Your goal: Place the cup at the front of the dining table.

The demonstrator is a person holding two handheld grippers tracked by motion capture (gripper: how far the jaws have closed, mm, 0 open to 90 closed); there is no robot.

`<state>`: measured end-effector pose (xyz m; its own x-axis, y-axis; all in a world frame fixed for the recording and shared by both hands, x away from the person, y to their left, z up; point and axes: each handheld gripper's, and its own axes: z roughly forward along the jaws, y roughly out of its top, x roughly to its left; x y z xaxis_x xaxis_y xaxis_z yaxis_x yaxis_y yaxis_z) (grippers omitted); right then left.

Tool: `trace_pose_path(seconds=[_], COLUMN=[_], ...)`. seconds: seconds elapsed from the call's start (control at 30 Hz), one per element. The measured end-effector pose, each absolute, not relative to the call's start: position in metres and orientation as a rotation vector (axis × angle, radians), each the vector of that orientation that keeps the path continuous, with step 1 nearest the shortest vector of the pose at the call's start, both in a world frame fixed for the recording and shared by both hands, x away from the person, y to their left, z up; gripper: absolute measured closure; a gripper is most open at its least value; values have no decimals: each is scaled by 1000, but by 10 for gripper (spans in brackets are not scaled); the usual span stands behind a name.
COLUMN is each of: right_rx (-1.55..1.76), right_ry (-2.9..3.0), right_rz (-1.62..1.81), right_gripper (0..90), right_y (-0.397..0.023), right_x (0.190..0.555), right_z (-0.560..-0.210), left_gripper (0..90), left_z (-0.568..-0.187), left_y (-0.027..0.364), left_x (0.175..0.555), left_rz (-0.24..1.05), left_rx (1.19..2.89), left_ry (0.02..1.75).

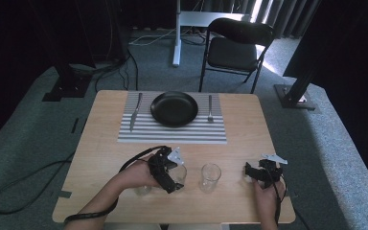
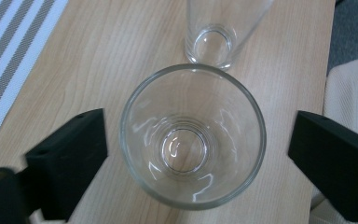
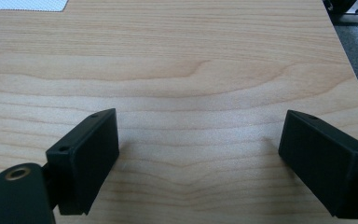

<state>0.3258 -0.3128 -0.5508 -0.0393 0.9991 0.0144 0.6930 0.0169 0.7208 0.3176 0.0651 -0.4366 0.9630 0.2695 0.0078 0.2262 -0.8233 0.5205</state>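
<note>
A light wooden table (image 1: 239,139) carries a grey-striped placemat (image 1: 172,132) at its far side and two clear, upright, empty glasses (image 1: 210,177) near its front edge.

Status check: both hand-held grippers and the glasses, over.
Left hand-held gripper open, straddling near glass, no contact. Right hand-held gripper open over bare table. Second glass stands apart.

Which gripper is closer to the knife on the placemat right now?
Left. The left gripper sits at the near edge, left of centre, more or less below the knife. The right gripper is at the near right corner, much farther across the table.
</note>
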Motion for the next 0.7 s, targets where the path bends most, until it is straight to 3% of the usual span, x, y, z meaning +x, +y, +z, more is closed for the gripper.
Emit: trace_pose_path(seconds=[0.43, 0.53, 0.6, 0.7], right_rx=[1727, 1725, 1725, 1725], right_ry=[1785, 1786, 1786, 1786], right_rz=[775, 775, 775, 775], right_gripper=[116, 116, 116, 116], right_y=[-313, -313, -313, -313], right_x=[326, 326, 326, 326], right_z=[-551, -551, -551, -551], left_gripper=[73, 166, 275, 281], left_z=[-441, -442, -441, -440], left_y=[52, 51, 51, 50], left_x=[319, 318, 317, 317], left_rz=[84, 122, 180, 170], left_rx=[2658, 2672, 2669, 2674], left_ry=[322, 323, 333, 345])
